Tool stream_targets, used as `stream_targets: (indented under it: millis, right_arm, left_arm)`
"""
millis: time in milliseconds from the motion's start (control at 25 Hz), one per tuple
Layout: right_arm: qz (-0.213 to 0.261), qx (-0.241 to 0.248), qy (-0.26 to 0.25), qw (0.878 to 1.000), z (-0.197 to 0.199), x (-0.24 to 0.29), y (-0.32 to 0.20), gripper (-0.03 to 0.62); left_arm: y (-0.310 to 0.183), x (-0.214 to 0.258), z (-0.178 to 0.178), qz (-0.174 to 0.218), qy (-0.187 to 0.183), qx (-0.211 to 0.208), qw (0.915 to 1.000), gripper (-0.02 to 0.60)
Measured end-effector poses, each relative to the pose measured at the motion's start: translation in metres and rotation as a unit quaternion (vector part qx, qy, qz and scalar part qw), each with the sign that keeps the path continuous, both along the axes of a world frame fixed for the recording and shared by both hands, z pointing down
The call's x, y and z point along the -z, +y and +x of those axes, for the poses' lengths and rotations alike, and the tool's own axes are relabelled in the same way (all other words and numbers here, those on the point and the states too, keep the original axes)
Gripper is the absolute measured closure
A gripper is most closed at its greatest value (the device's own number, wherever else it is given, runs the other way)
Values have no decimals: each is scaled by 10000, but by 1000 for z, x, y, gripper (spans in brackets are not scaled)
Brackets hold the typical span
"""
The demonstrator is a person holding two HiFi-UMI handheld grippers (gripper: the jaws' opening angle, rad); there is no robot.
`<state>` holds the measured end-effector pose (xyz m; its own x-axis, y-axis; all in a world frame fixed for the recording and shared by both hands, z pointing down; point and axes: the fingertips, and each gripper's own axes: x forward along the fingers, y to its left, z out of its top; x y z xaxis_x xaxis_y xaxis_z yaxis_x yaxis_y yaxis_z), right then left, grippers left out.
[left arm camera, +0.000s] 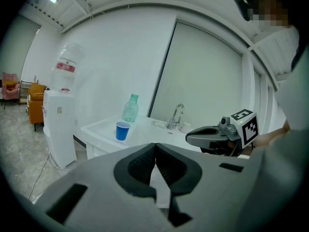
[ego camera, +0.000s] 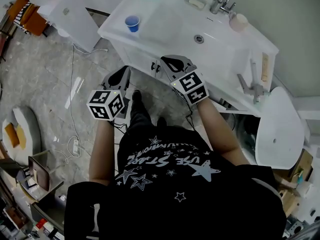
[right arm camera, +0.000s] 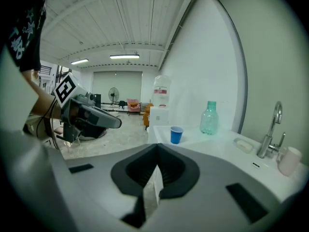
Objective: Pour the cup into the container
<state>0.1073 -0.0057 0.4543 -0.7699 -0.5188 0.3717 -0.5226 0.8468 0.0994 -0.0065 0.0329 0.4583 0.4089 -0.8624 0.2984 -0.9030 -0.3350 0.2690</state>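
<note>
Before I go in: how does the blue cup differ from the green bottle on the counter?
The blue cup is opaque; the green bottle is see-through. The cup is short with a wide open mouth; the bottle stands taller and narrows to a neck. The cup sits nearer the front edge of the counter; the bottle stands farther back. Both are upright on the white counter, untouched.

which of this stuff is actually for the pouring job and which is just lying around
Job: blue cup; green bottle or sink, whichever is the container; left gripper, right gripper, both shut and empty.
Lying about: faucet, pink cup, soap dish, water dispenser.
</note>
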Motion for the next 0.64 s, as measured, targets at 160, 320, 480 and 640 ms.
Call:
stream_targets:
  millis: [160, 320, 480, 640]
  right_arm:
    - [-18, 11, -23, 10000, 7, -2, 14, 588]
    - [-64, 41, -72, 9999, 12, -6, 22, 588]
    - [-152, -49, -103, 9998, 18, -12, 26, 588]
    - [-229, -147, -140, 9995, 19, -15, 27, 588]
  left_arm:
    - [16, -4, 7, -49, 2, -11, 10000, 572]
    - [30, -9, 10, -108, -38, 9, 9999, 572]
    - [40, -16, 11, -177, -27, 51, 9998, 572]
    - [45, -20, 11, -227, 10, 77, 9997, 572]
